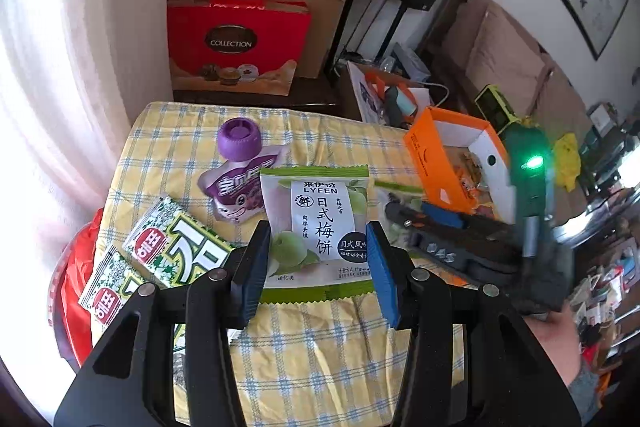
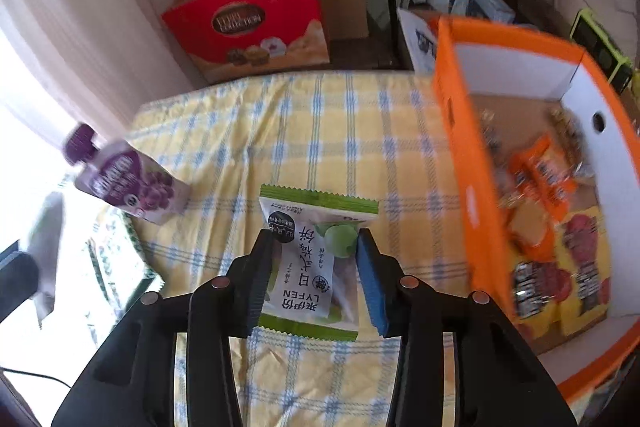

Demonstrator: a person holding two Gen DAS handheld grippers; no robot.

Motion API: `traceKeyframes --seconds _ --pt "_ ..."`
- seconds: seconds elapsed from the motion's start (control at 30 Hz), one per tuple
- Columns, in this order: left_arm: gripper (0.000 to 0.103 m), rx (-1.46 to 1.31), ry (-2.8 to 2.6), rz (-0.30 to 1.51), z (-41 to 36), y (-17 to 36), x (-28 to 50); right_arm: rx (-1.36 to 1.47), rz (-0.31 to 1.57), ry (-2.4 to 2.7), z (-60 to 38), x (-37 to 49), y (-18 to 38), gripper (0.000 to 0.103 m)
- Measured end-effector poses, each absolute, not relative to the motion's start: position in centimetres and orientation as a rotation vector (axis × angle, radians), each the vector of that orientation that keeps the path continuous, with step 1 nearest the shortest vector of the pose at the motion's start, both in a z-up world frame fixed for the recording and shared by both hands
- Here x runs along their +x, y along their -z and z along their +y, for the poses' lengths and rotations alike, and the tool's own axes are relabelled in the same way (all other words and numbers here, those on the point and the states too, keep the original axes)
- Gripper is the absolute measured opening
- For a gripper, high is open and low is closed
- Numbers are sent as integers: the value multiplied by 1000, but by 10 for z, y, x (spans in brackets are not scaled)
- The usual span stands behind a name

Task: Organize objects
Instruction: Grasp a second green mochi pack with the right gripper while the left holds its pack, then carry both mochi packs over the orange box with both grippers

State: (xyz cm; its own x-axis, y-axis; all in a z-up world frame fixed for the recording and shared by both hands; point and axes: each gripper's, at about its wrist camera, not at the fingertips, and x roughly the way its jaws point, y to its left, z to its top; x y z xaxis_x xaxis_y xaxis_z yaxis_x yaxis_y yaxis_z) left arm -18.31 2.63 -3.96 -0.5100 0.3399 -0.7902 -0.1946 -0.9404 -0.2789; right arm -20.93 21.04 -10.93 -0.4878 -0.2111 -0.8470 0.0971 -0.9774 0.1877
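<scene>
two claws half spread, left claw (image 1: 316,259) and right claw (image 2: 314,275) each pinching a green plum packet (image 1: 316,223)

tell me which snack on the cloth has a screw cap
The purple pouch, topped by a round purple cap; the green plum packet and green-white packets are flat sealed wrappers.

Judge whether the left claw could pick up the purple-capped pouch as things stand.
Probably not yet: the left claw is closed on a green packet. Otherwise the way looks free: the purple-capped pouch lies just beyond, uncovered, on the checked cloth.
</scene>
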Motion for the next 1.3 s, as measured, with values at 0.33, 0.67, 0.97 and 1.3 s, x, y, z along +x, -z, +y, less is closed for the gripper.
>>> traceKeyframes --seconds 0.33,0.67,0.97,1.3 --pt "44 -1323 -2507 -162 58 22 -192 1327 -110 2666 234 -189 40 41" --pt "44 -1286 -2486 -133 99 0 -196 1262 -64 2746 266 -174 5 41" --pt "44 -1270 -2437 -120 152 -3 -205 1273 -60 2812 307 -169 0 41" --pt "44 -1285 -2392 -63 215 11 -211 1328 -83 2865 355 -171 14 41"
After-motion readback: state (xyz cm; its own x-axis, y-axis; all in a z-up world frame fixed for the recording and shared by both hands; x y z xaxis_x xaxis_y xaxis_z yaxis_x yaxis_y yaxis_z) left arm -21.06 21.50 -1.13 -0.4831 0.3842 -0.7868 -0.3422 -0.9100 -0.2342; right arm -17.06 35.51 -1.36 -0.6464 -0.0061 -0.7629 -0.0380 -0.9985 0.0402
